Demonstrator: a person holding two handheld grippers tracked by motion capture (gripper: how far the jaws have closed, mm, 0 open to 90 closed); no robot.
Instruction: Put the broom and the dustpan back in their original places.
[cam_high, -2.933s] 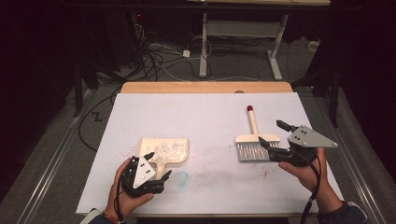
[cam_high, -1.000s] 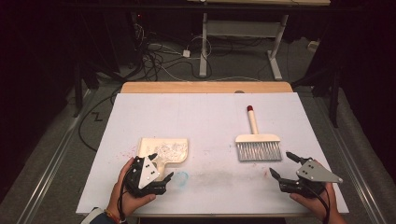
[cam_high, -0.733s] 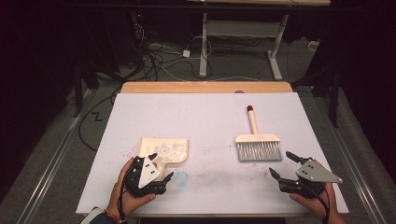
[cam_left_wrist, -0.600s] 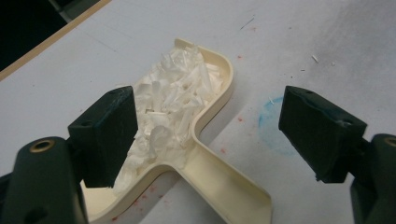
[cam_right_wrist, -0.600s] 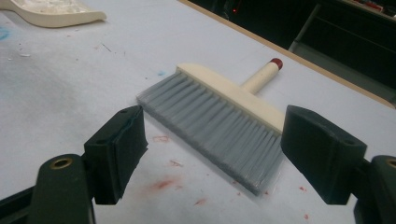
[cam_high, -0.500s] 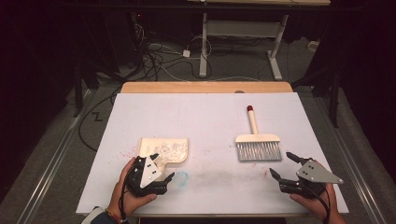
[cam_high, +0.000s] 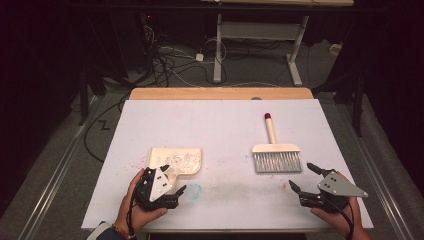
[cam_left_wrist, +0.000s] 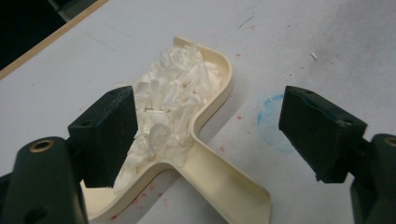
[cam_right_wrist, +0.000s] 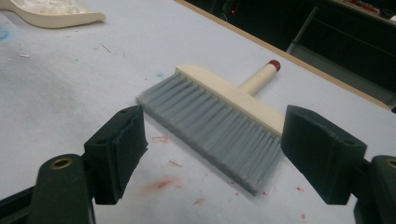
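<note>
While both tools sit idle near the front edge, I read the sweeping as done and the dustpan (cam_high: 176, 161) as the thing to lift next. It lies on the white table (cam_high: 220, 125) at about 9 o'clock from the table's middle, heaped with white paper shreds (cam_left_wrist: 177, 88), its handle pointing toward me. My left gripper (cam_high: 167, 187) hovers at the handle, jaws spread wide and gripping nothing; in the left gripper view the handle runs between them without touching either pad. My right gripper (cam_high: 302, 177) rests at 5 o'clock, jaws likewise parted and empty, just short of the brush (cam_high: 276, 155), which lies flat with its grey bristles facing me and its red-tipped handle pointing to 12 o'clock.

My worry is the load. The shreds are piled loosely and high toward the handle end, so if I close off-centre on the handle, the pan could twist and shed paper back onto the table. A fast lift or a tilt toward the open lip at 12 o'clock would do the same. The right gripper is also close enough to nudge the bristles if I drift forward.
</note>
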